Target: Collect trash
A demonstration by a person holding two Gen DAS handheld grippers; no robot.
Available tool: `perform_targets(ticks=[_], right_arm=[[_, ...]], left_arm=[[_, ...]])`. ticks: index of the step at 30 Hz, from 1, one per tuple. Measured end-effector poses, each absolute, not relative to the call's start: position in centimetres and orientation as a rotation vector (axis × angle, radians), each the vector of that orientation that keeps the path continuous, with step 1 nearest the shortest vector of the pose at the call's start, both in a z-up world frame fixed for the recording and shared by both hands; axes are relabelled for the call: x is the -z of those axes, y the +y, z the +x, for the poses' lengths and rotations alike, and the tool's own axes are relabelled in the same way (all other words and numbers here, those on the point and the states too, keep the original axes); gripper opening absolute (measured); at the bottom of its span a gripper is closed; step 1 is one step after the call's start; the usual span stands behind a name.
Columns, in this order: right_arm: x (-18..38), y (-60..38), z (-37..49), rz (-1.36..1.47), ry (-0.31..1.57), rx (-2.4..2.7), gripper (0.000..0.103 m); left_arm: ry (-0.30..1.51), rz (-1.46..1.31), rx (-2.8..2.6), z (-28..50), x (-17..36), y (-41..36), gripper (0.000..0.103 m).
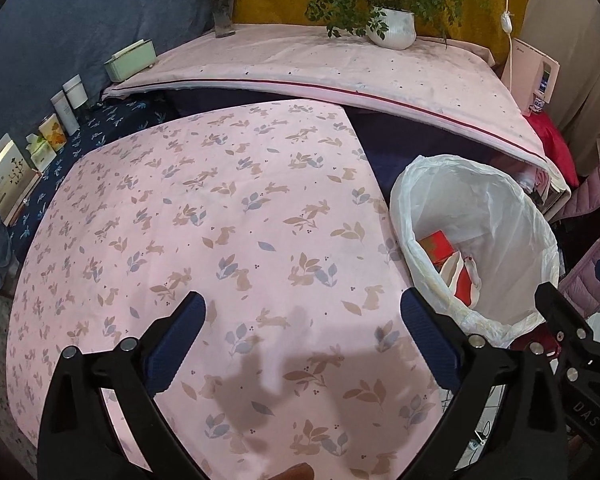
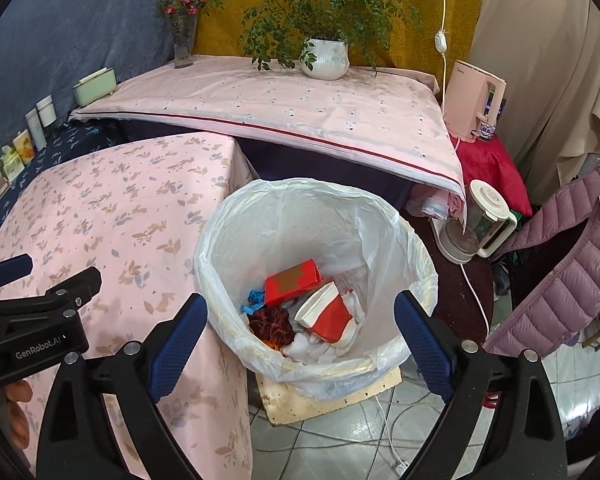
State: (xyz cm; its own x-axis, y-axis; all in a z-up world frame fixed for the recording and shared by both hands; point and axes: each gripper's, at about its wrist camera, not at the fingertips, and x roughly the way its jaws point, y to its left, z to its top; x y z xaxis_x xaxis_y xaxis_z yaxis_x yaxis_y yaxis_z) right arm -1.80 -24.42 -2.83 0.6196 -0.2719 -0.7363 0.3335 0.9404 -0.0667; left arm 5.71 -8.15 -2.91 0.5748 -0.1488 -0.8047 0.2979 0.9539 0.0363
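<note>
Both my jaws apart, nothing between them.
Right gripper hangs over the bin, red box inside; left gripper over the bench.

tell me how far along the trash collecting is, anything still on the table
Done: the lined trash bin already holds a red box, a red and white paper cup, crumpled tissue and other scraps. In hand: nothing; the left hand-held gripper and right hand-held gripper both stand open and empty. Left: no loose trash shows on the pink rabbit-print tablecloth.
</note>
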Motion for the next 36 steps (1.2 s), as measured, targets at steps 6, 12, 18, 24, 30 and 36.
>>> perform_targets(ticks=[6, 12, 18, 24, 30, 36], right_arm=[[3.3, -24.3, -2.2, 0.066, 0.851, 0.341, 0.091], [3.6, -24.2, -2.4, 0.056, 0.857, 0.338, 0.091], [3.8, -24.2, -2.5, 0.055, 0.859, 0.334, 0.091], [4.0, -24.2, -2.5, 0.049, 0.865, 0.333, 0.091], [4.0, -24.2, -2.7, 0.051, 0.869, 0.336, 0.091], [4.0, -24.4, -3.0, 0.058, 0.877, 0.344, 0.091]], left_arm=[[0.922, 0.176, 0.259, 5.4, 3.0, -8.3, 0.094], [0.932, 0.164, 0.263, 5.1, 3.2, -8.4, 0.094], [0.950, 0.157, 0.257, 5.0, 3.7, -8.4, 0.094], [0.958, 0.154, 0.257, 4.9, 3.8, -8.5, 0.094], [0.971, 0.154, 0.266, 4.8, 4.0, -8.7, 0.094], [0.982, 0.146, 0.288, 4.8, 3.7, -9.3, 0.094]])
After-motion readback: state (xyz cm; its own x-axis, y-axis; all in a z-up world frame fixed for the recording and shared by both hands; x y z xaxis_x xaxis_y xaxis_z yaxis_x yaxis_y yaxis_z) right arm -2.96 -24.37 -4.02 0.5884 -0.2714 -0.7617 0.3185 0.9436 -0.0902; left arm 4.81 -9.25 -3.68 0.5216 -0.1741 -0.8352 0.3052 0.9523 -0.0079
